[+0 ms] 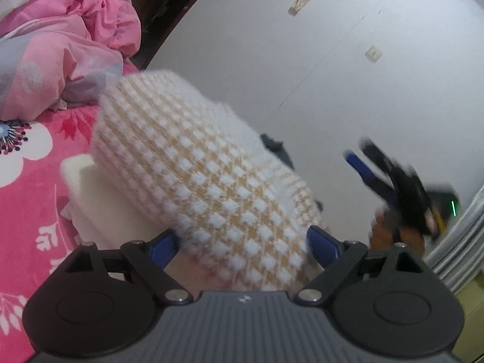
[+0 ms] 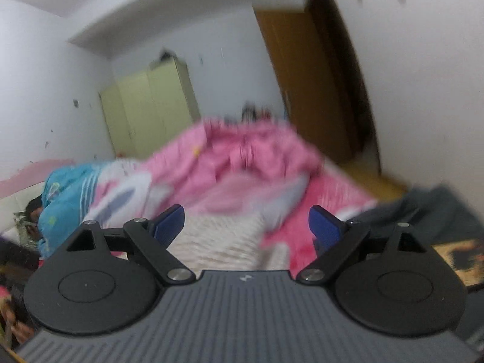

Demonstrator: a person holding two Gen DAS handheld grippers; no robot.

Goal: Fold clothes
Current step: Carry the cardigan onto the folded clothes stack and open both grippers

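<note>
- Left wrist view: my left claw (image 1: 242, 242) stands wide. The fuzzy white-and-tan knit garment (image 1: 205, 178) bulges between its blue fingers (image 1: 165, 243), over the pink floral bed (image 1: 27, 211); whether the pads press it, I cannot tell. My right claw (image 1: 360, 154) hangs blurred beyond, by the white wall (image 1: 302, 45).
- Right wrist view: my right claw (image 2: 246, 224) is released and grips nothing. The knit lies blurred below it, near the pink quilt (image 2: 242, 154).

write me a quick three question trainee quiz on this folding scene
1. True or false: the bed sheet is plain blue.
2. The knit garment between the fingers of the left claw shows: A) black stripes B) white and tan checks C) red dots.
3. Fill in: in the left wrist view, the right claw appears to the ___ of the knit garment.
Key: 1 false; 2 B; 3 right.
</note>
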